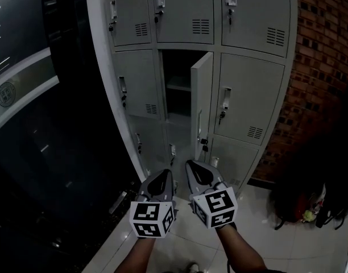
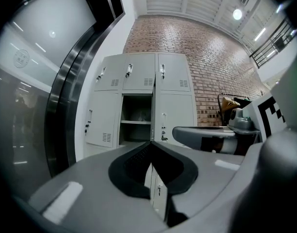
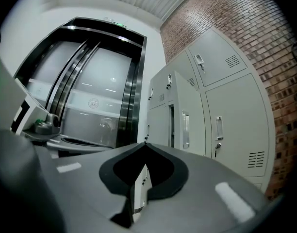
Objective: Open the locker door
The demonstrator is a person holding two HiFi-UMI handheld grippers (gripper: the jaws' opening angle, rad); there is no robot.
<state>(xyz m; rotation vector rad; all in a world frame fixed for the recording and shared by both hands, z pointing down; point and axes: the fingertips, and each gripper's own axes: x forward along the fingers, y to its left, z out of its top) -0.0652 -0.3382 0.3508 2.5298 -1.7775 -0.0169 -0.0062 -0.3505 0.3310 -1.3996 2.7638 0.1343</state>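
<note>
A bank of grey lockers (image 1: pixel 248 95) stands ahead. In the middle row, the centre locker's door (image 1: pixel 201 104) is swung out to the right, showing a dark compartment (image 1: pixel 177 84) with a shelf. In the head view both grippers are held low in front of the lockers, apart from the door. My left gripper (image 1: pixel 166 173) is shut with nothing in it. My right gripper (image 1: pixel 190 165) is shut and empty beside it. In the left gripper view the closed tips (image 2: pixel 152 142) point at the open compartment (image 2: pixel 136 113). In the right gripper view the tips (image 3: pixel 145 143) point past the open door (image 3: pixel 183 127).
A brick wall (image 1: pixel 324 67) runs along the lockers' right side. Dark bags (image 1: pixel 310 201) lie on the white tile floor (image 1: pixel 259 238) at the right. A dark glossy curved wall (image 1: pixel 43 152) fills the left. Metal sliding doors (image 3: pixel 90 106) show in the right gripper view.
</note>
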